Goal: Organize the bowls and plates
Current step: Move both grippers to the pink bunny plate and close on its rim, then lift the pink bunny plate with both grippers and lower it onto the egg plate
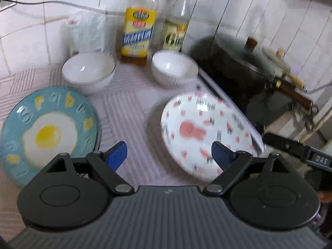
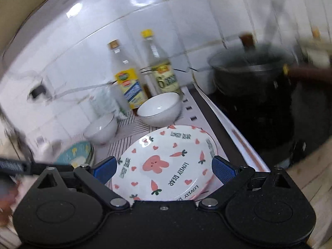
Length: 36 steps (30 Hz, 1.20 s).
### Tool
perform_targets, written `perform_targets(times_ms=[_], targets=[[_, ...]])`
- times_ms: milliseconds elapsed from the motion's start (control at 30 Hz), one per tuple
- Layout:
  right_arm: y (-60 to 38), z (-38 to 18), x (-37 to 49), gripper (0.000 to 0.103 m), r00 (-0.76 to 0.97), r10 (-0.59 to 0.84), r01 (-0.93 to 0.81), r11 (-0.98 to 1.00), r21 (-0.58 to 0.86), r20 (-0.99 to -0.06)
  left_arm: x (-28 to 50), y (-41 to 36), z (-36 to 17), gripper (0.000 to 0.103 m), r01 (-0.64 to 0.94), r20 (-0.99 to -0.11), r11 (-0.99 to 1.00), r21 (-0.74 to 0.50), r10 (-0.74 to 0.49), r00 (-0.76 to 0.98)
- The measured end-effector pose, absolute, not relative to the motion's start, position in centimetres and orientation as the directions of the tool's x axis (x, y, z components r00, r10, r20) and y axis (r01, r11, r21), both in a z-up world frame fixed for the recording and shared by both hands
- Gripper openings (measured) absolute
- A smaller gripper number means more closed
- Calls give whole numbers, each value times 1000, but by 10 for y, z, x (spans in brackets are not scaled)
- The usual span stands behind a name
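A blue plate with a fried-egg picture (image 1: 48, 133) lies at the left of the counter; it also shows in the right wrist view (image 2: 75, 154). A white plate with a pink bear and carrots (image 1: 204, 133) lies at the right, and fills the right wrist view (image 2: 166, 164). Two white bowls (image 1: 89, 71) (image 1: 174, 67) stand behind the plates, also seen from the right wrist (image 2: 101, 128) (image 2: 158, 109). My left gripper (image 1: 169, 155) is open and empty above the gap between the plates. My right gripper (image 2: 164, 169) is open, its fingers on either side above the bear plate.
Two oil bottles (image 1: 139, 27) (image 1: 176, 22) and a white packet (image 1: 88, 31) stand against the tiled wall. A black lidded pot (image 1: 238, 66) sits on the stove at the right. A striped mat (image 1: 124, 112) covers the counter.
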State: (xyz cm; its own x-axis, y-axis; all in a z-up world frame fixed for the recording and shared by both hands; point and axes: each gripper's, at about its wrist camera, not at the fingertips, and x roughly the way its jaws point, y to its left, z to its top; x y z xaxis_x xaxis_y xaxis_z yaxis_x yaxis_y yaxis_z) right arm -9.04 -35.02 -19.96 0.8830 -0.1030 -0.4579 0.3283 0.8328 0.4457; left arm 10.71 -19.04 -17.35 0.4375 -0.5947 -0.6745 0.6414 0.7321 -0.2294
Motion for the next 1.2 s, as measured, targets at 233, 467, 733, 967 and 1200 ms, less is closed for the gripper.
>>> perform_targets(times_ms=[233, 467, 733, 967, 1200], targets=[[-370, -227, -79, 95, 872, -78, 356, 778, 518, -483, 133, -229, -210, 89, 644, -730, 737, -203, -552, 402], [-367, -249, -59, 73, 826, -109, 413, 785, 462, -553, 149, -252, -230, 86, 646, -808, 740, -188, -490, 327], [-367, -262, -56, 22, 791, -152, 461, 785, 415, -593, 159, -255, -240, 48, 628, -812, 730, -269, -523, 260], [-369, -264, -57, 22, 797, -156, 456, 789, 411, -584, 152, -261, -242, 31, 634, -808, 738, -230, -508, 298], [-364, -260, -54, 24, 790, -159, 437, 824, 361, -592, 145, -271, -238, 30, 663, -826, 729, -169, -472, 308]])
